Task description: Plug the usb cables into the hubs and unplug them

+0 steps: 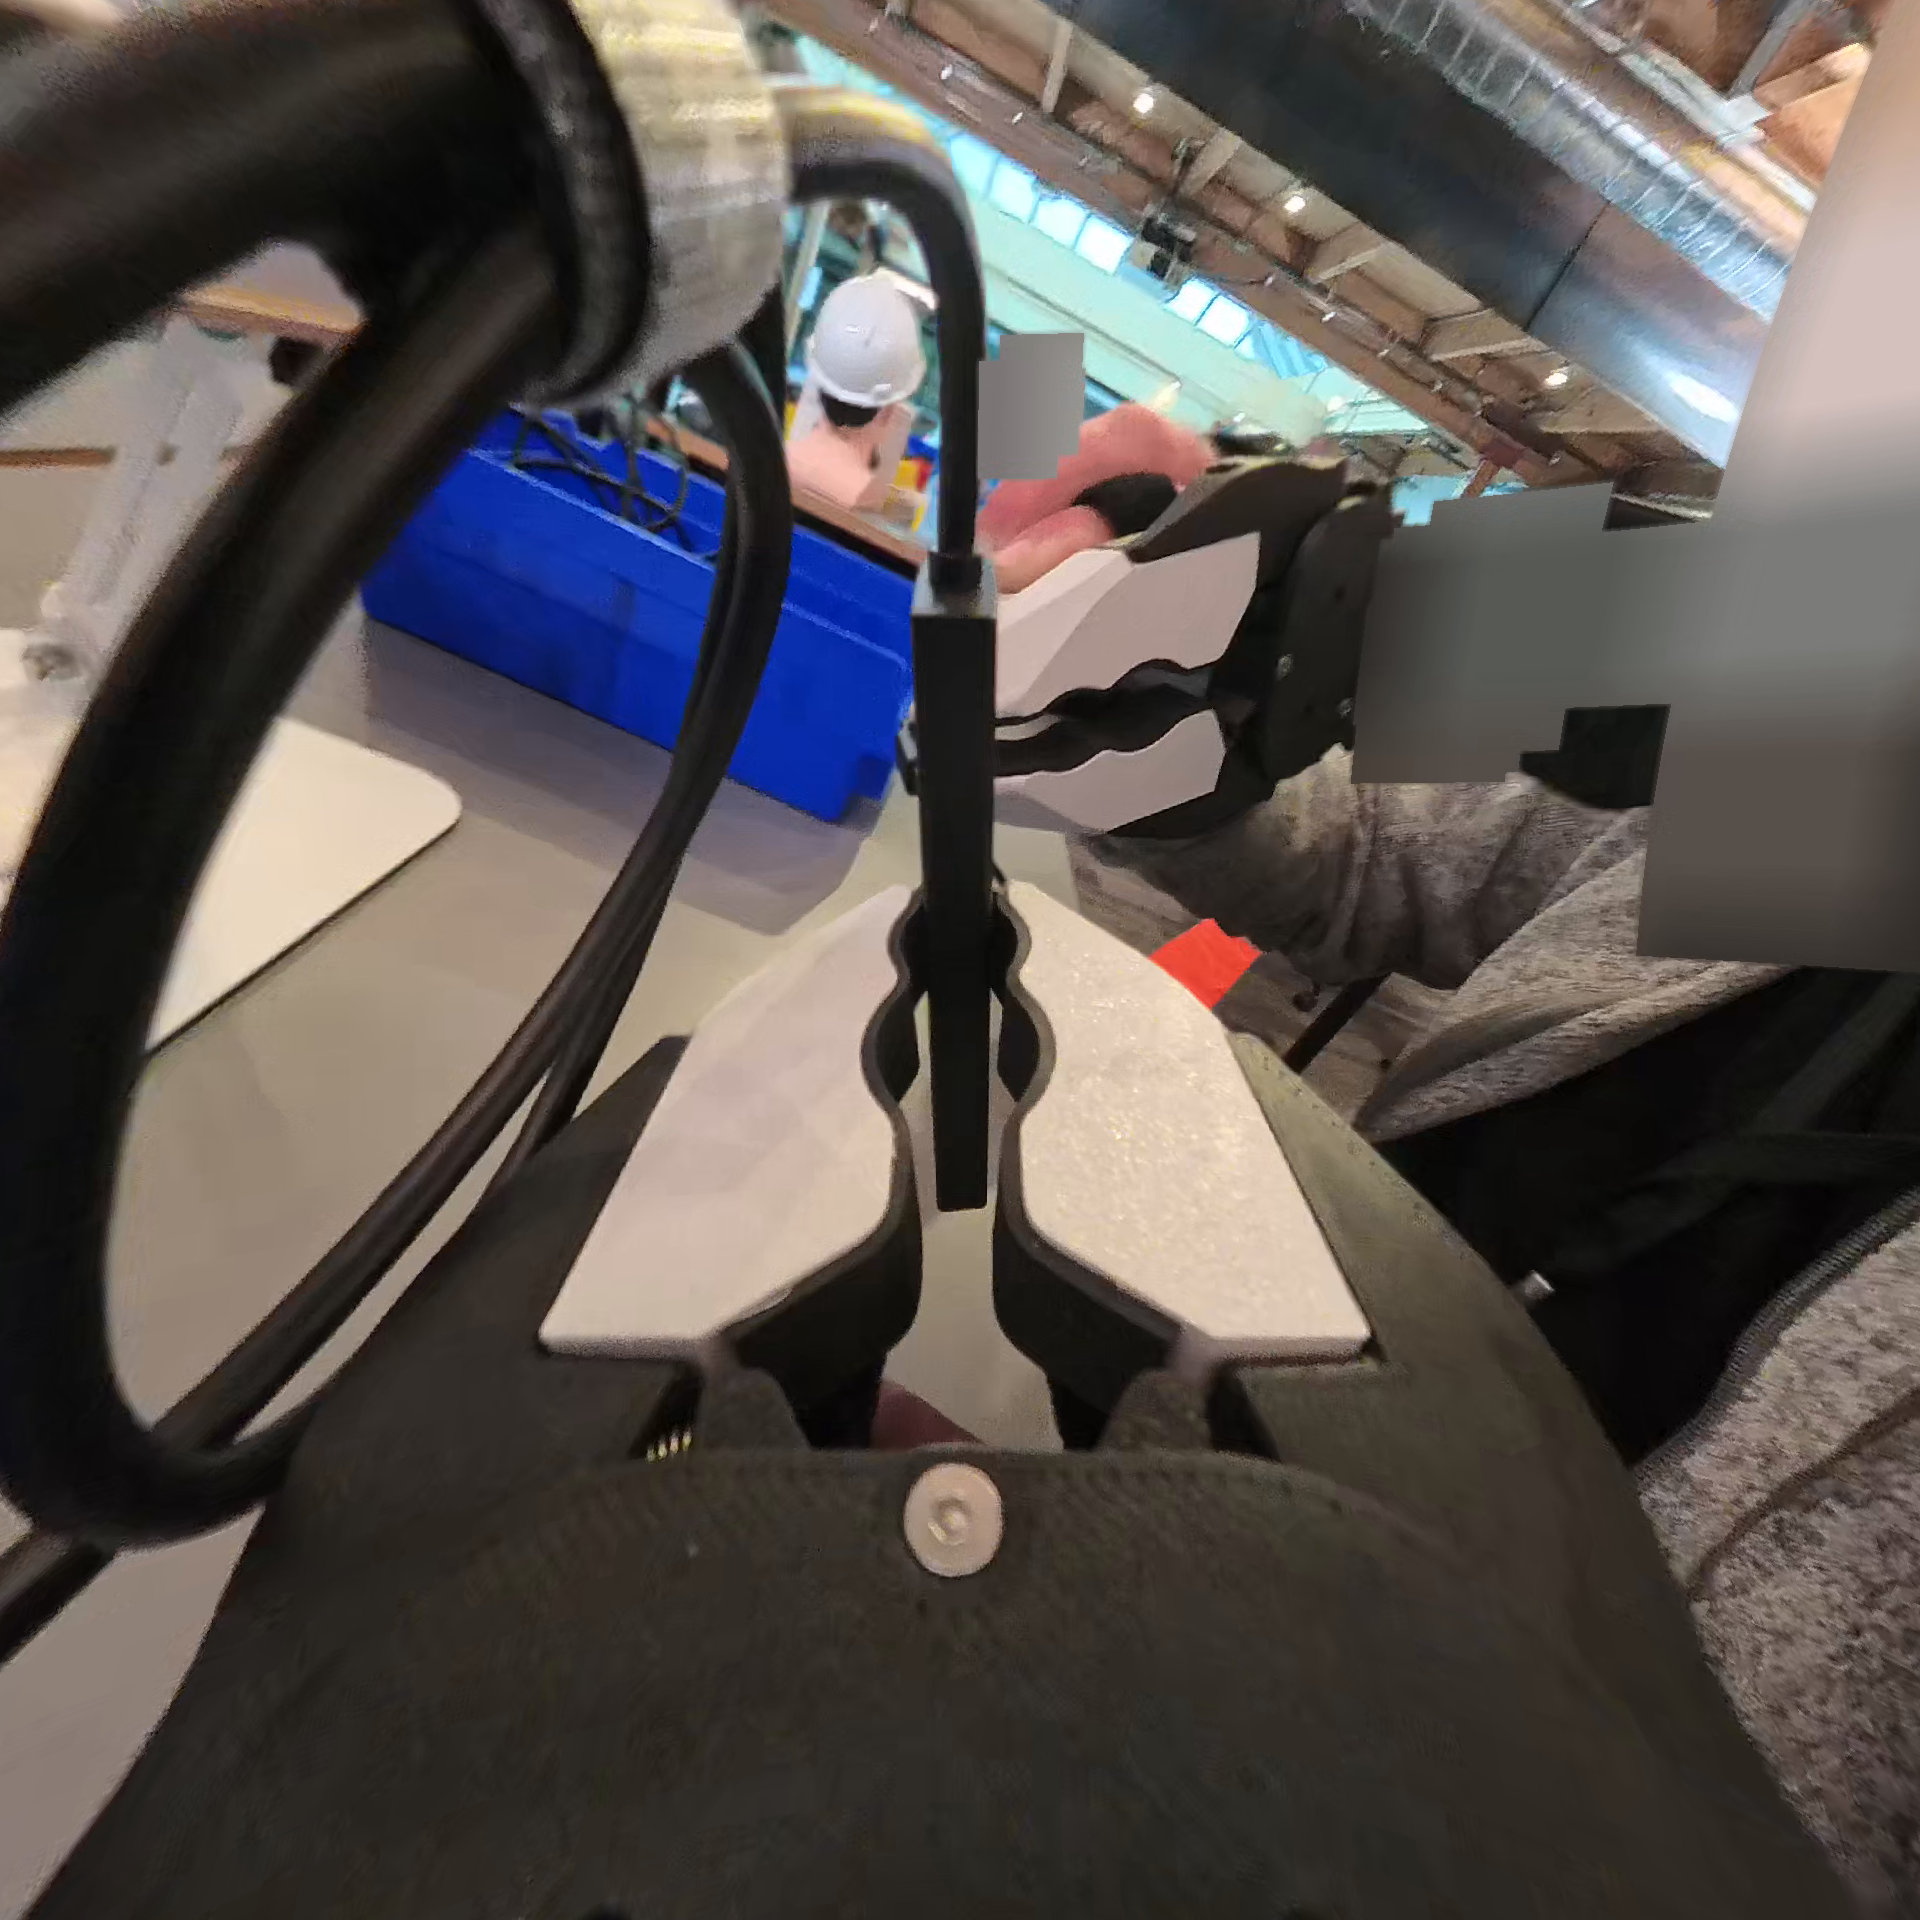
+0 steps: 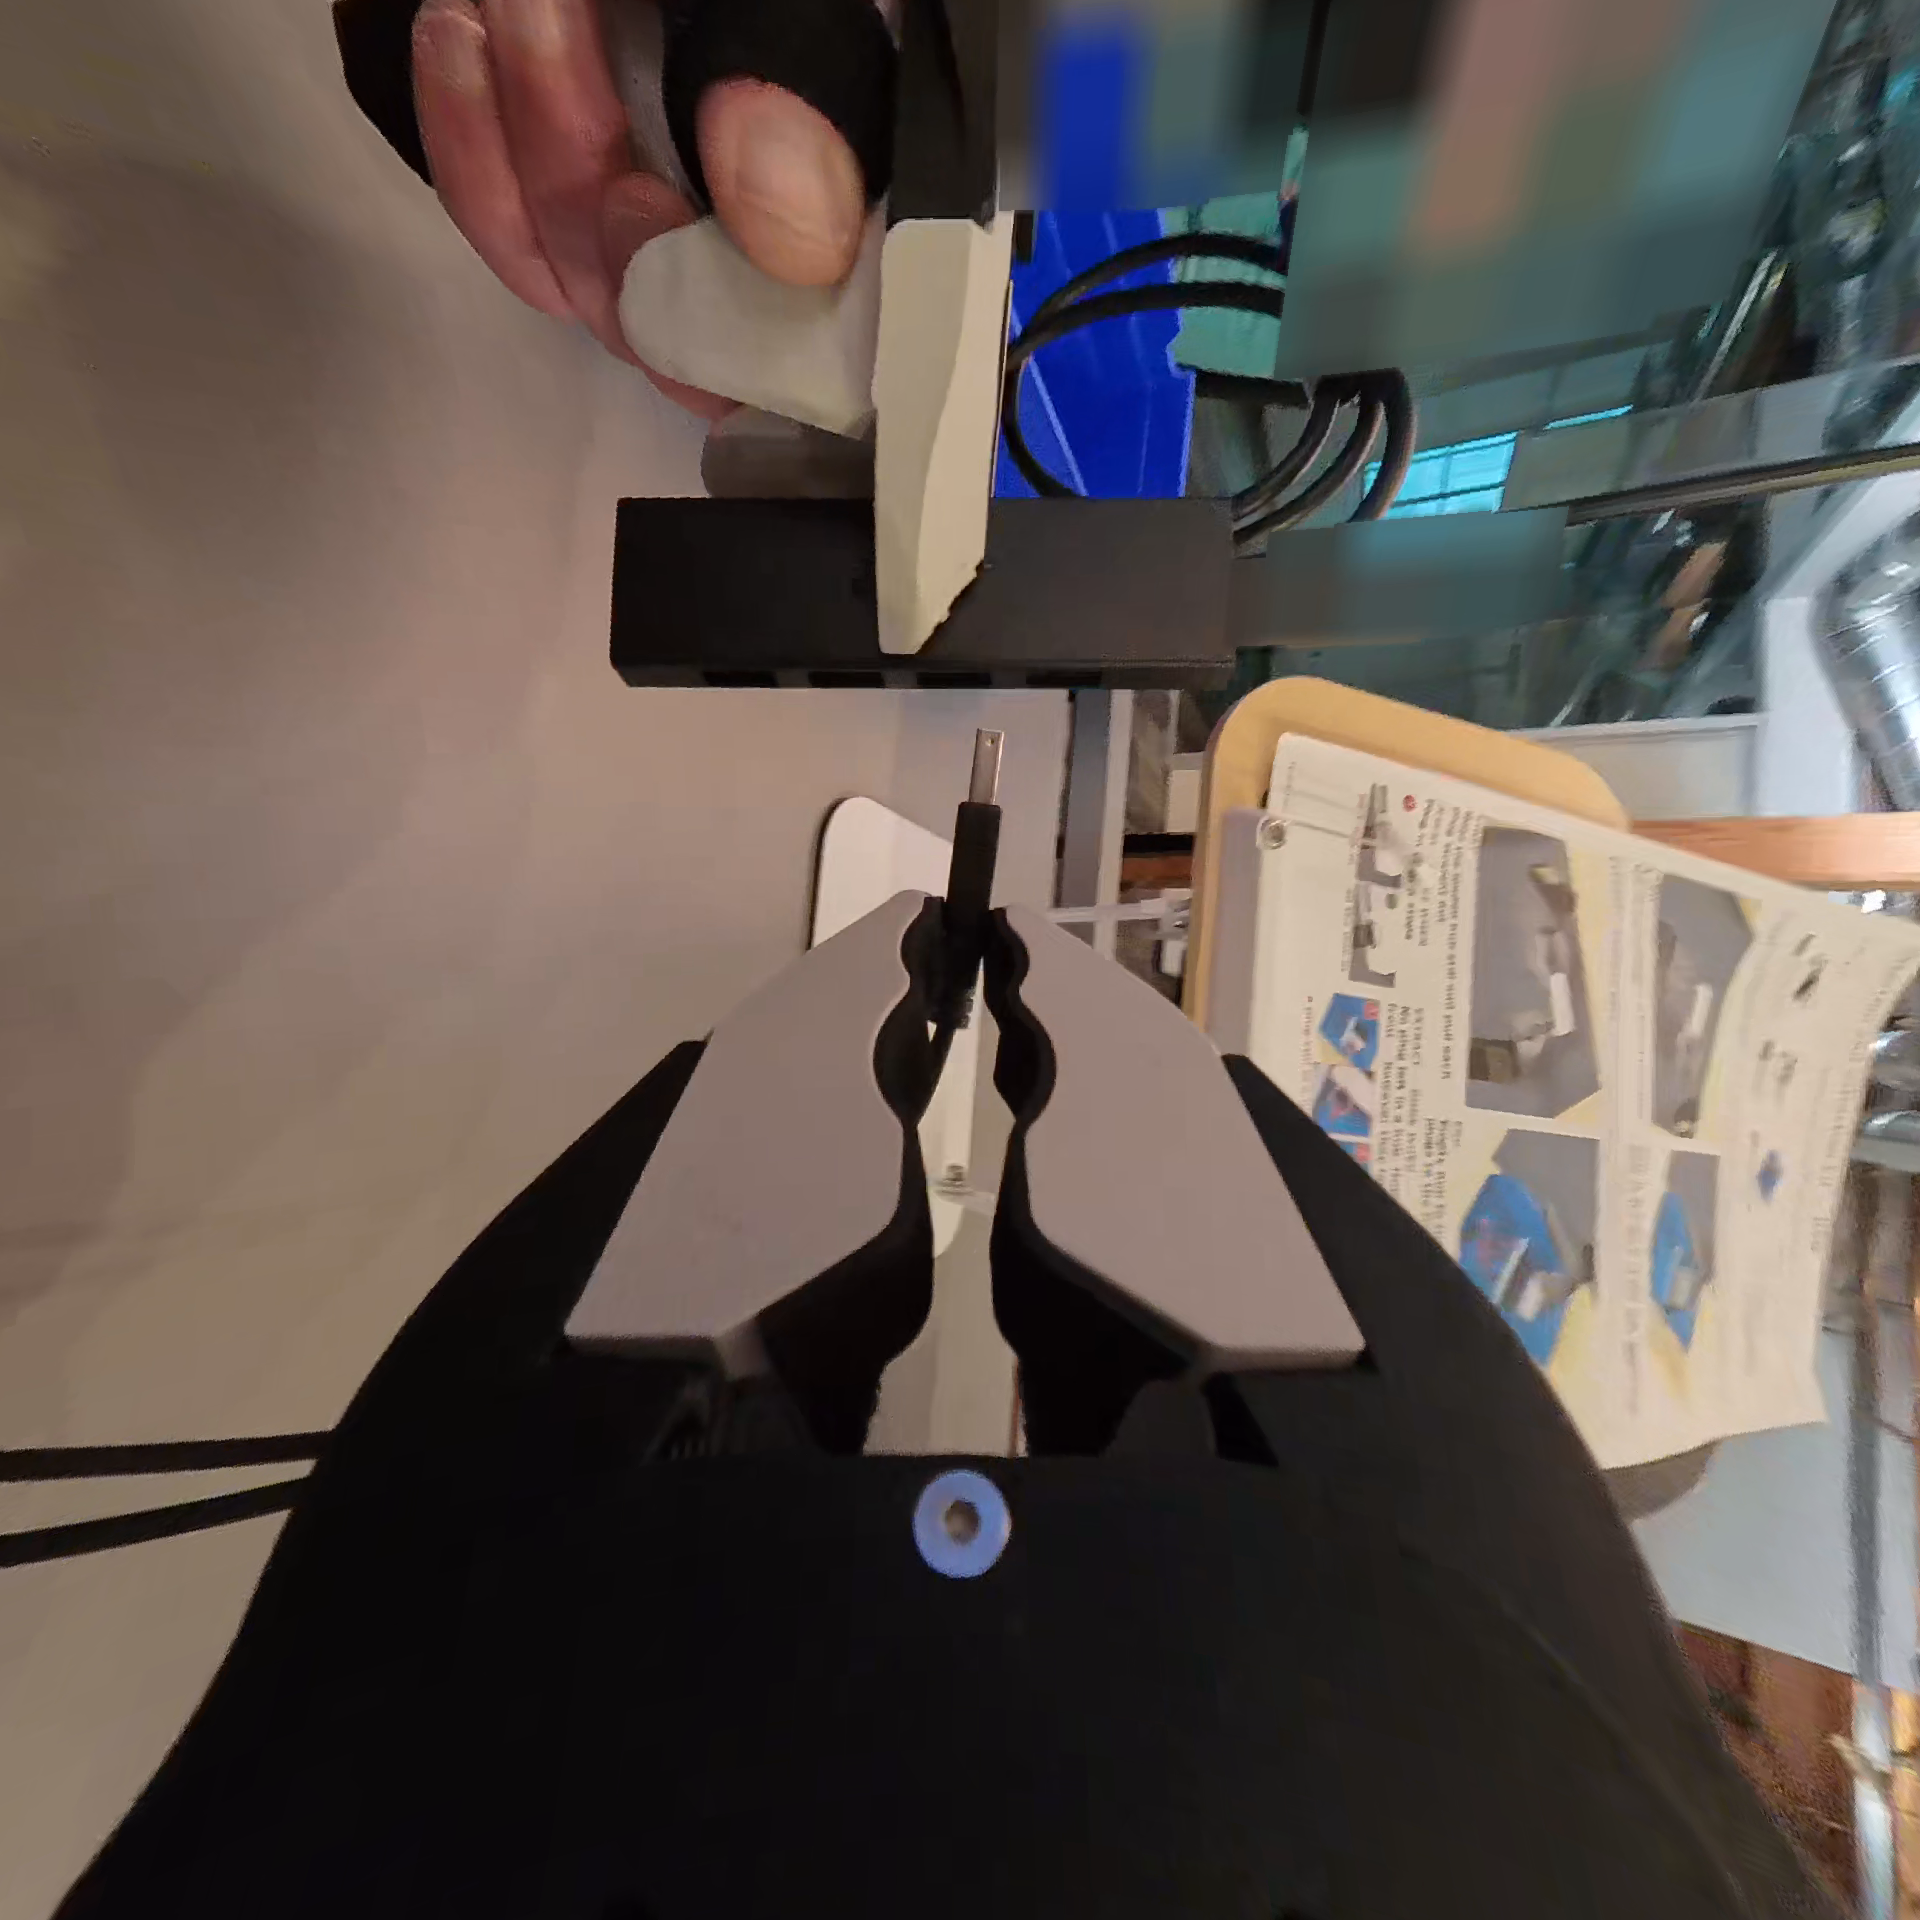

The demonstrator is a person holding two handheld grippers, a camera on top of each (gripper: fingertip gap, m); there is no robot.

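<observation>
My left gripper (image 1: 958,935) is shut on a slim black USB hub (image 1: 954,790) and holds it upright above the table, its own cable (image 1: 961,343) curving off the top. In the right wrist view the same hub (image 2: 1091,582) lies crosswise, pinched by a white finger of the left gripper (image 2: 935,436), its row of ports facing me. My right gripper (image 2: 961,920) is shut on a black USB plug (image 2: 977,831). The plug's metal tip points at the ports, a short gap away. The right gripper also shows in the left wrist view (image 1: 1132,675), right beside the hub.
A blue bin (image 1: 644,613) holding cables stands on the grey table (image 1: 364,1039) behind the hub. A white flat base (image 1: 301,831) lies at the left. Thick black cables (image 1: 312,727) loop near the left gripper. A printed sheet (image 2: 1558,1091) on a wooden board stands at the right.
</observation>
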